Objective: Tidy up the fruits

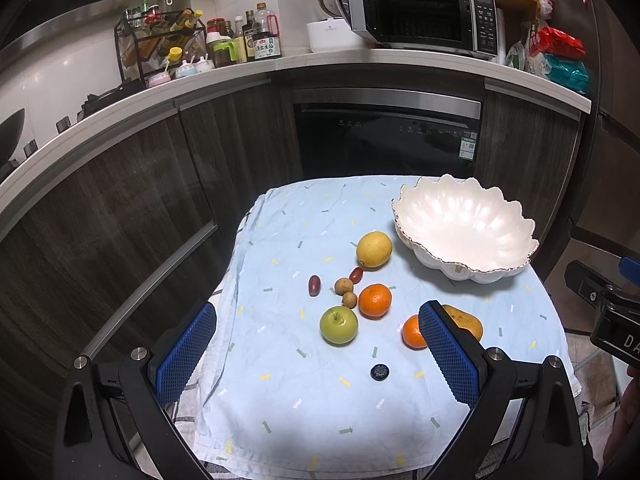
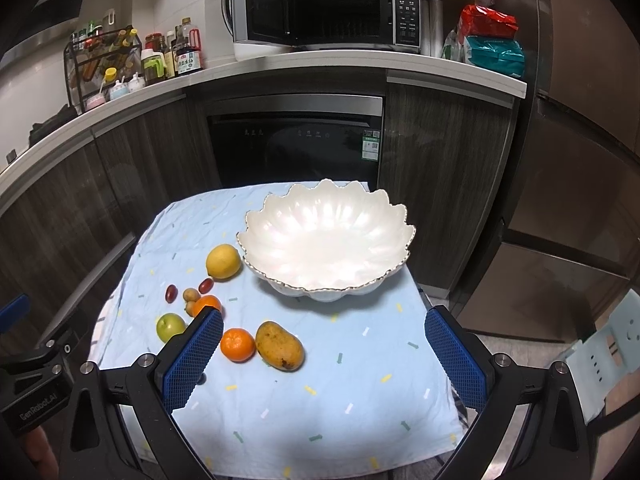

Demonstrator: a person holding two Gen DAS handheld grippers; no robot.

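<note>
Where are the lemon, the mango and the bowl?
lemon (image 1: 373,249): left wrist view, middle of its yellow skin.
mango (image 2: 279,345): right wrist view, middle of its body.
bowl (image 2: 326,236): right wrist view, bare inner wall.

an open microwave (image 2: 328,14) and sauce bottles (image 2: 176,54) on the counter, a dishwasher (image 2: 296,140) below

The left gripper (image 1: 318,354) and the right gripper (image 2: 324,354) both hover with jaws spread wide, holding nothing; the two seem level, side by side.
</note>
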